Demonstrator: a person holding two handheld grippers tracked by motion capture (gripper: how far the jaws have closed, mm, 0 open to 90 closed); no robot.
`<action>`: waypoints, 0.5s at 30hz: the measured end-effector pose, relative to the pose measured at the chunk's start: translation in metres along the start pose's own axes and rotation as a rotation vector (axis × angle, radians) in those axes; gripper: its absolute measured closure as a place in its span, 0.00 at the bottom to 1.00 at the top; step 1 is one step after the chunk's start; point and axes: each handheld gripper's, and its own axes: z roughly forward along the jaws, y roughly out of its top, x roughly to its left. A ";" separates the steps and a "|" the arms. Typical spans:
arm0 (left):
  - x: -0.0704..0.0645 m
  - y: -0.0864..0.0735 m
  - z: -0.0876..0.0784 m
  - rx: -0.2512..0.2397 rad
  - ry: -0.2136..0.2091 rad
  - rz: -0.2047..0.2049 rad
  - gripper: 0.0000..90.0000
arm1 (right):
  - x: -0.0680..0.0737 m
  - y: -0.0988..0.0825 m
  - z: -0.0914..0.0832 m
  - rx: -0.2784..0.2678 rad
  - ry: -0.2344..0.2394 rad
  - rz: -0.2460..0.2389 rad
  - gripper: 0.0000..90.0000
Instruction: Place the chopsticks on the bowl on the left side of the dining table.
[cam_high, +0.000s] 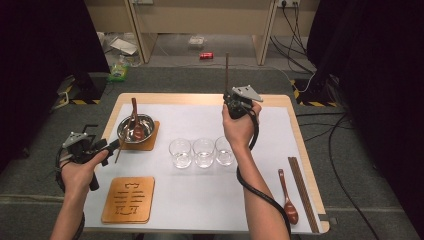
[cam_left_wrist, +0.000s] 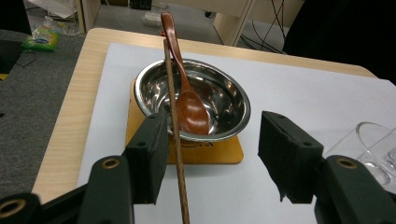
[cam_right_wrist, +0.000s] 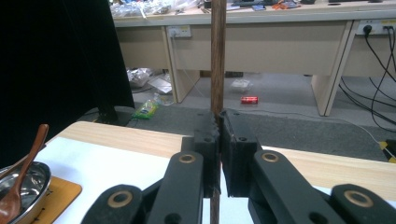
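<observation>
Right fingers (cam_right_wrist: 219, 126) clenched on upright chopstick (cam_right_wrist: 217, 56) | left fingers (cam_left_wrist: 212, 154) released, second chopstick (cam_left_wrist: 173, 116) between

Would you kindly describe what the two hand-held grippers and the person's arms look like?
Each hand-held gripper, left and right, is black with blocky rectangular jaw pads, brass-coloured pivot rings on the linkages and a grey three-cornered top plate. A thick black cable trails from the right one along the forearm. No sleeves show; both forearms are bare.

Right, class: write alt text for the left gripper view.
The left gripper, jaws open, faces a steel bowl on a wooden coaster; a wooden spoon rests inside the bowl. A chopstick slants across the rim beside one jaw.
</observation>
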 end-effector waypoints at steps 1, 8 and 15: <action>0.000 0.000 0.000 0.000 0.000 0.000 0.47 | 0.000 0.000 0.000 -0.001 0.002 -0.003 0.95; 0.000 0.000 0.000 0.000 0.000 0.001 0.47 | 0.005 0.001 0.001 -0.004 0.011 0.000 0.95; 0.000 0.000 0.000 0.000 -0.001 0.001 0.47 | 0.009 -0.001 0.003 -0.006 0.022 -0.004 0.95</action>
